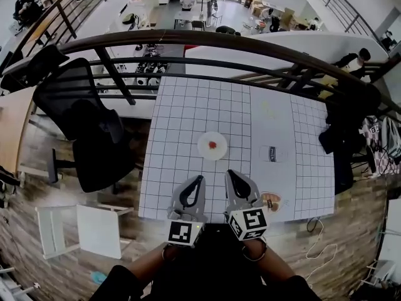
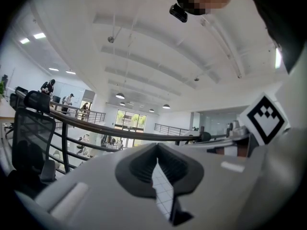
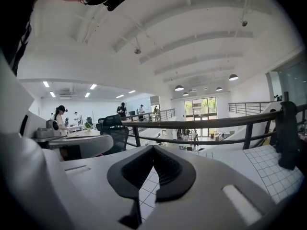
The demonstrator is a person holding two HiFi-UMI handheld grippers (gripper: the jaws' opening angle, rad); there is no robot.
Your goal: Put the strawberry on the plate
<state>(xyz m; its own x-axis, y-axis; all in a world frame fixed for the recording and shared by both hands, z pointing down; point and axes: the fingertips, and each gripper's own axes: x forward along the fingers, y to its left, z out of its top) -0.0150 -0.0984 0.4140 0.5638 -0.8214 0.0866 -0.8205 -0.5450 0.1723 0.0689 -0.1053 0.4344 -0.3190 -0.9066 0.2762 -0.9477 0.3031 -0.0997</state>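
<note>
- Your left gripper (image 1: 199, 182) hovers over the near edge of the table (image 1: 182, 115). Its jaws are pressed together with nothing between them, and its own view shows only grid squares through the hollow behind the tips.
- The strawberry (image 1: 212, 145) sits on the plate (image 1: 203, 150) about mid-table, ahead of both grippers and well apart from them. It shows as a small red dot, too small for you to read any long axis.
- From the jaws, the fruit lies straight up the table, in line with the gap between your two grippers. I judge it a shade closer to the left tips than to the right.
- Your right gripper (image 1: 230, 175) hangs just beside the left one, also over the near edge, with its jaws closed against each other on nothing. The plate does not show in its view.
- Judged from how things lie, the placing is done — the fruit is on the plate, so no reach is called for. If you did go back for it, either hand would travel forward, away from you — and the left has slightly less way to go.
</note>
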